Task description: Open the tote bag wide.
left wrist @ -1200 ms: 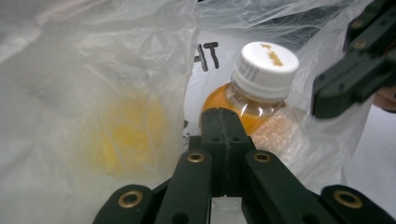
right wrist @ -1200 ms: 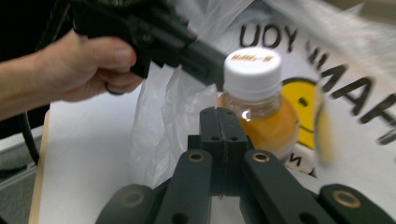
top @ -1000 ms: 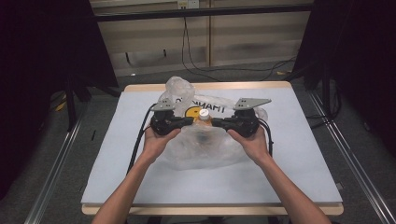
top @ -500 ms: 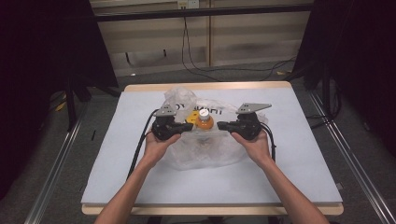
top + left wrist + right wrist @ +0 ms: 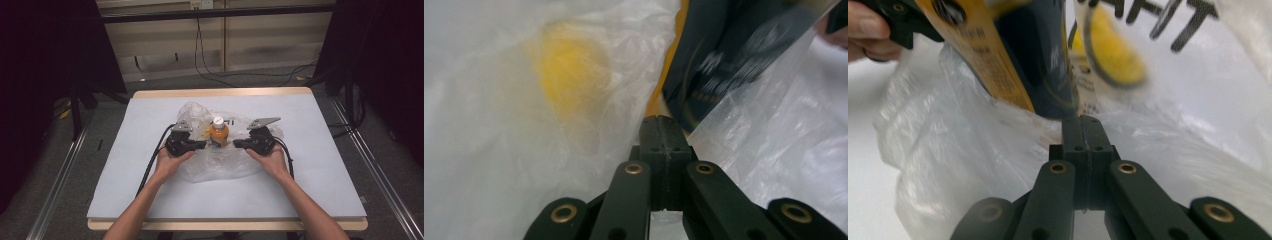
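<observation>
A clear plastic bag (image 5: pixel 220 150) is spread at the centre of a pale table (image 5: pixel 150 200). An orange bottle (image 5: pixel 219 134) with a white cap is seen upright within it. The left gripper (image 5: pixel 199 145) and right gripper (image 5: pixel 240 143) are held at either side, jaws closed.

Tabletop (image 5: pixel 150 200): pale grey, wooden edge | lying on it: crumpled clear plastic bag (image 5: pixel 220 162), near centre, printed lettering

The bottle (image 5: pixel 219 133) and crumpled plastic bag (image 5: pixel 220 162) block the desk's (image 5: pixel 150 190) middle between the grippers; bare surface lies left, right and near.
</observation>
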A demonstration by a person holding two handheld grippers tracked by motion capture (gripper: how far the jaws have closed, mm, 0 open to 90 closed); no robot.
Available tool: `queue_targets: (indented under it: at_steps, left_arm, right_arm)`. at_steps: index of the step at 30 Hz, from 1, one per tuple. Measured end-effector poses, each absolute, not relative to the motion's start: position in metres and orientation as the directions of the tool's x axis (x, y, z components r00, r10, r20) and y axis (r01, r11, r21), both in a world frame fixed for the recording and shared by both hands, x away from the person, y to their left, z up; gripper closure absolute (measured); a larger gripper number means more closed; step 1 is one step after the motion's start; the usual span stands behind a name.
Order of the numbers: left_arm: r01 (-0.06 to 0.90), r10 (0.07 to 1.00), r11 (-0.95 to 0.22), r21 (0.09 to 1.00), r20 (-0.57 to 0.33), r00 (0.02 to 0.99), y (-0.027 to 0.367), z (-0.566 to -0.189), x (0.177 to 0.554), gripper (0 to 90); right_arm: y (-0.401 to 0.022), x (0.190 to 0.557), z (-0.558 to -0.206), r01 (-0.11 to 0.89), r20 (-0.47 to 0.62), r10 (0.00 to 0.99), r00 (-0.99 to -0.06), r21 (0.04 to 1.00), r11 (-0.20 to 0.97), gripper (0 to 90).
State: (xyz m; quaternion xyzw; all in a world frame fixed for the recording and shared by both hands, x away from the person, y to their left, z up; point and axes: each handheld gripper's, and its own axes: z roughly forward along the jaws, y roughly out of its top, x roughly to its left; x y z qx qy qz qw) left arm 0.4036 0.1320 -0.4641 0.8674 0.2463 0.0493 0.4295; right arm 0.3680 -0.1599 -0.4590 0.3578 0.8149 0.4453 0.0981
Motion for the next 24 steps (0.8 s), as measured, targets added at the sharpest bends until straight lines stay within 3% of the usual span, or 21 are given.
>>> queue_targets:
  at_steps: [10,11,24]
  left_arm:
    - [0.428,0.519,-0.572,0.700,-0.095,0.849,0.134,-0.478,0.404,90.0]
    - [0.391,0.493,-0.606,0.693,-0.058,0.868,0.135,-0.480,0.406,90.0]
    - [0.373,0.465,-0.647,0.665,-0.045,0.884,0.161,-0.477,0.397,90.0]
  right_arm:
    - [-0.163,0.374,-0.477,0.562,0.138,0.694,-0.707,0.705,0.432,90.0]
    - [-0.163,0.375,-0.480,0.563,0.130,0.693,-0.709,0.696,0.446,90.0]
    - [-0.184,0.362,-0.478,0.578,0.145,0.665,-0.732,0.648,0.495,90.0]
